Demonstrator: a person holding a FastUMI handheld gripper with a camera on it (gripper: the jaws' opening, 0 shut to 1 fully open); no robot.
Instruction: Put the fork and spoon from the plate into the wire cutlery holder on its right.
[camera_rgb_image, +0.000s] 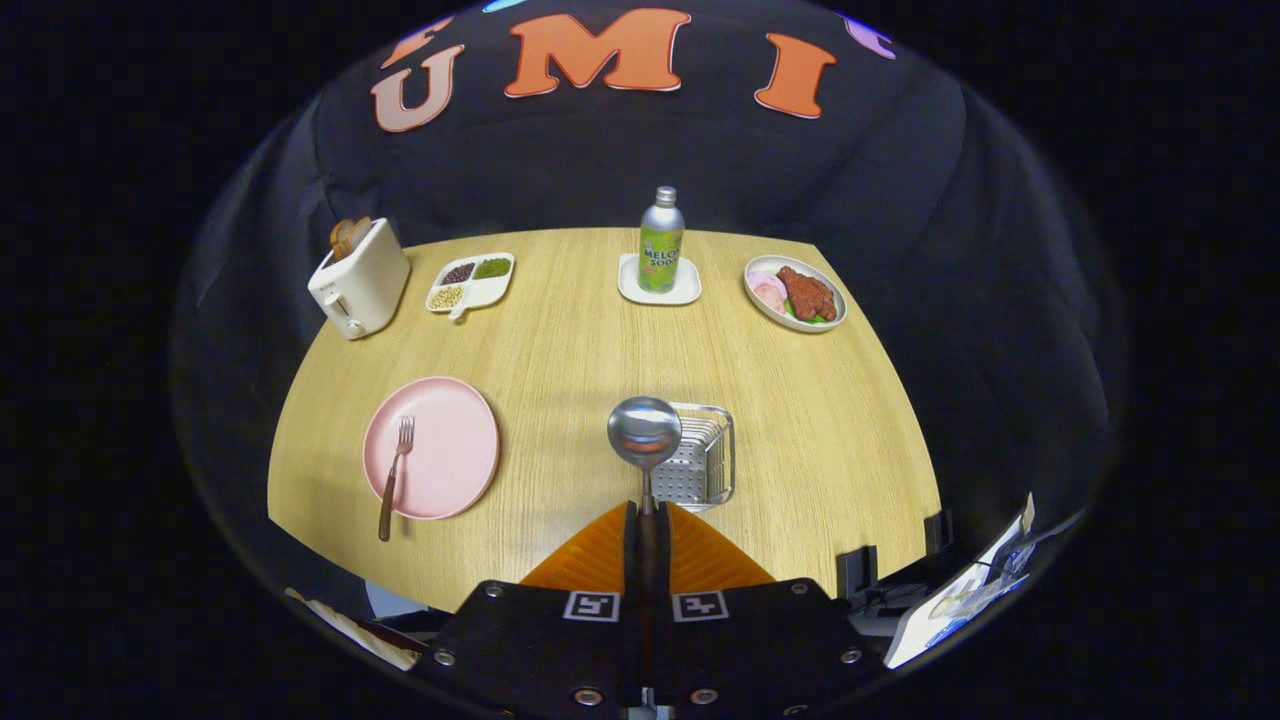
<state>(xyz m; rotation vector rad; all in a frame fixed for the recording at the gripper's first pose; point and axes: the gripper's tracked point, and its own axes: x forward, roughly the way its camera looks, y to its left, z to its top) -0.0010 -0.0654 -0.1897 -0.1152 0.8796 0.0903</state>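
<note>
Fork (394, 476) lies on the pink plate (450, 420), well left of my fingers. Gripper (648, 515) clamps the spoon (645, 432) by its handle, bowl up — wire cutlery holder (705, 455) just ahead-right. Risk I see: the thin handle pivots, misses the rim.

Wooden table (560, 350), black cloth wall (600, 170)

Gripper (647, 512), fingers (600, 555) clamped on spoon (645, 434) handle
</note>
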